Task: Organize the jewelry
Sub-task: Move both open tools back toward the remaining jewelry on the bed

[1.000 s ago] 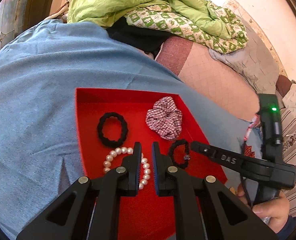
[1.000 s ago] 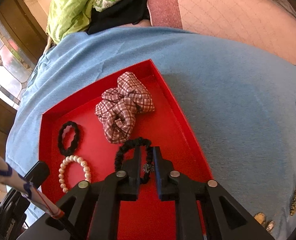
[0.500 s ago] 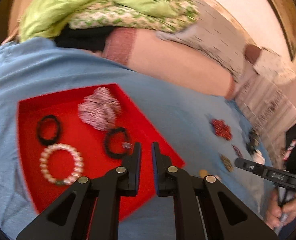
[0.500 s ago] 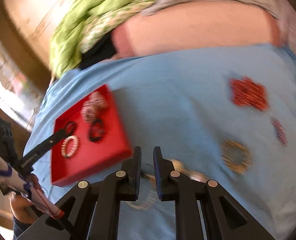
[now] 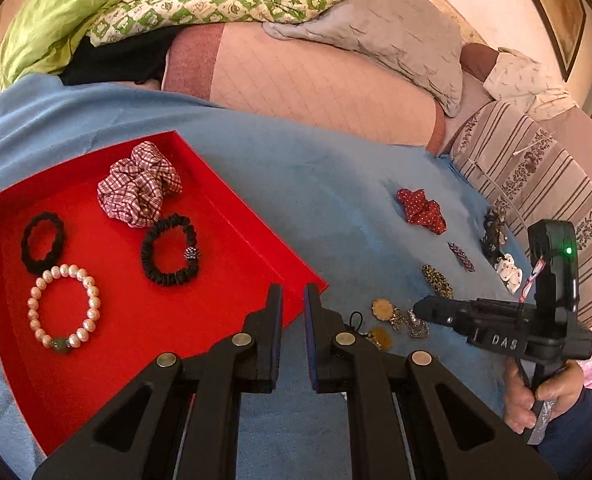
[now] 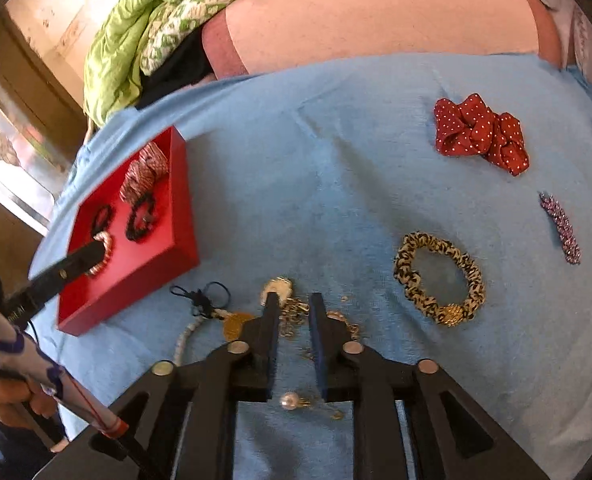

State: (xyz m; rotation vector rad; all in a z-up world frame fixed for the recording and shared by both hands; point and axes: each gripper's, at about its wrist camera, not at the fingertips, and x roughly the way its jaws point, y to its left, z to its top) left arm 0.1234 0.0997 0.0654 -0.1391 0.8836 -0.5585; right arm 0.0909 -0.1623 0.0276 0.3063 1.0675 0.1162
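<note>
On a bed spread with a blue blanket point(image 6: 335, 140), the right tool point(image 6: 292, 308), jaws opening over a near tangle of thin gold chain jewelry point(image 6: 296, 312), should pinch the light, slippery, snag-prone links mid-bunch; left tool point(image 5: 292, 300) clenched, empty.

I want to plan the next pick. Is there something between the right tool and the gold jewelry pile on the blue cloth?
Nothing visible blocks it. The right tool, its jaws opening, hangs directly over the gold jewelry pile, with bare blue cloth around it. The red tray sits off to one side.
</note>
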